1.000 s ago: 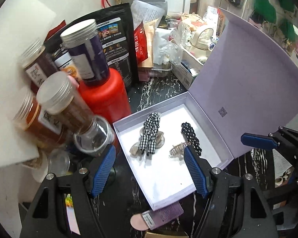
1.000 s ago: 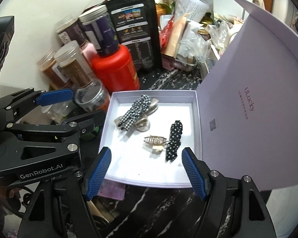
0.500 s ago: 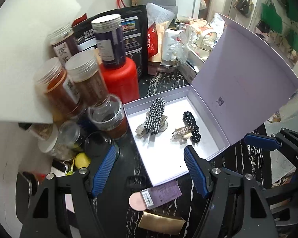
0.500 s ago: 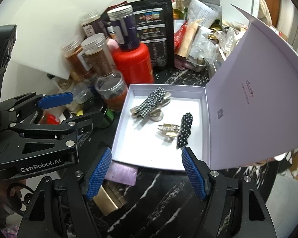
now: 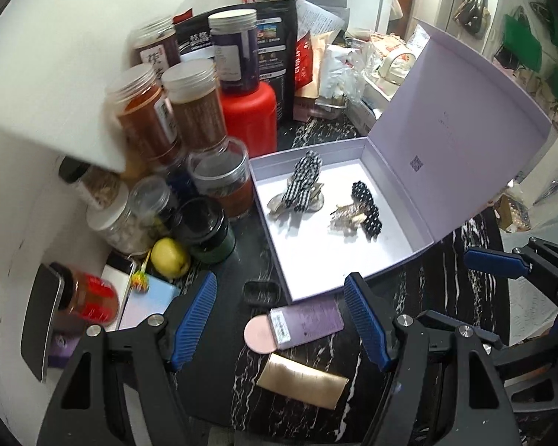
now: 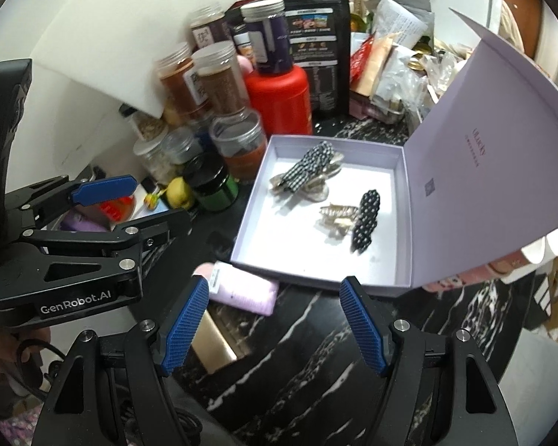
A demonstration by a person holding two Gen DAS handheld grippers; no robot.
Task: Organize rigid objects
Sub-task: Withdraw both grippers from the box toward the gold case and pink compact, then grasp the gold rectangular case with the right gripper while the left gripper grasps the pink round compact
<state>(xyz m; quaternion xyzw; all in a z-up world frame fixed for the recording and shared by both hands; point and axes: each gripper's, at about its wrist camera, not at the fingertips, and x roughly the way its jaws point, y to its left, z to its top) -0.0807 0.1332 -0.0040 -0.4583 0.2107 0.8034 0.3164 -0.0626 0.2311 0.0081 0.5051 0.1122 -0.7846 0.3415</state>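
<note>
An open lilac box (image 5: 353, 282) (image 6: 400, 277) lies on the black marble table with its lid standing up at the right. Inside lie a checkered hair clip (image 5: 303, 180) (image 6: 308, 165), a polka-dot clip (image 5: 368, 204) (image 6: 366, 215) and a gold claw clip (image 5: 344, 215) (image 6: 334, 215). My left gripper (image 5: 281, 319) is open and empty, just in front of the box. My right gripper (image 6: 273, 319) is open and empty, also in front of the box. A lilac tube (image 5: 295, 325) (image 6: 238, 291) and a gold plate (image 5: 303, 381) (image 6: 212, 338) lie before the box.
Several spice jars (image 5: 197, 107) (image 6: 223, 78) and a red canister (image 5: 251, 115) (image 6: 281, 98) crowd the left of the box. A lemon (image 5: 171, 258), a dark green jar (image 5: 208, 232) and a small black case (image 5: 261, 293) lie near. Bags and clutter stand behind.
Both grippers have pulled back and up from the box, so it looks smaller and farther. The tube, gold plate and more jars have come into view. Both stay open.
</note>
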